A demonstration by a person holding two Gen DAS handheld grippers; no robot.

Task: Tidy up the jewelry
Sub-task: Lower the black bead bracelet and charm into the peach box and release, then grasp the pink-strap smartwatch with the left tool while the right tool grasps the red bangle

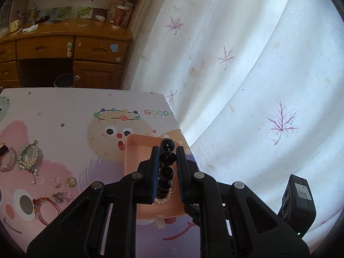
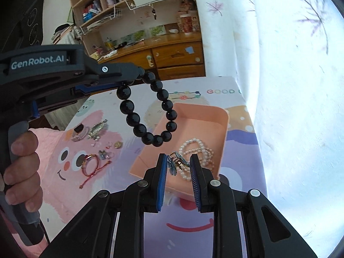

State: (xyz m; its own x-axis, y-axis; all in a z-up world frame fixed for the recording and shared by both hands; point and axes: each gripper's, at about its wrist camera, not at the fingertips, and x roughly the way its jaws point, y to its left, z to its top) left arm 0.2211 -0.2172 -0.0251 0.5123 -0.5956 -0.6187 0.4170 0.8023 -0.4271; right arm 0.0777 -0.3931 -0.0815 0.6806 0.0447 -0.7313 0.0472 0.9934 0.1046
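Note:
My left gripper (image 1: 168, 158) is shut on a black bead bracelet (image 1: 167, 161) and holds it in the air above the pink tray (image 1: 131, 150). In the right wrist view the bracelet (image 2: 148, 111) hangs from the left gripper (image 2: 124, 81) over the tray (image 2: 215, 116). My right gripper (image 2: 178, 163) is shut on a small blue flower hair clip (image 2: 175, 163), just above the tray's near end. A pearl bracelet (image 2: 197, 150) lies in the tray.
On the cartoon mat (image 2: 150, 221), left of the tray, lie a crystal comb (image 1: 28, 157), a watch (image 1: 5, 157), rings and a coin (image 1: 71, 181), a red bangle (image 1: 46, 210) and a red cord bracelet (image 2: 92, 165). A white curtain (image 1: 258, 64) hangs right; a wooden desk (image 1: 64, 43) stands behind.

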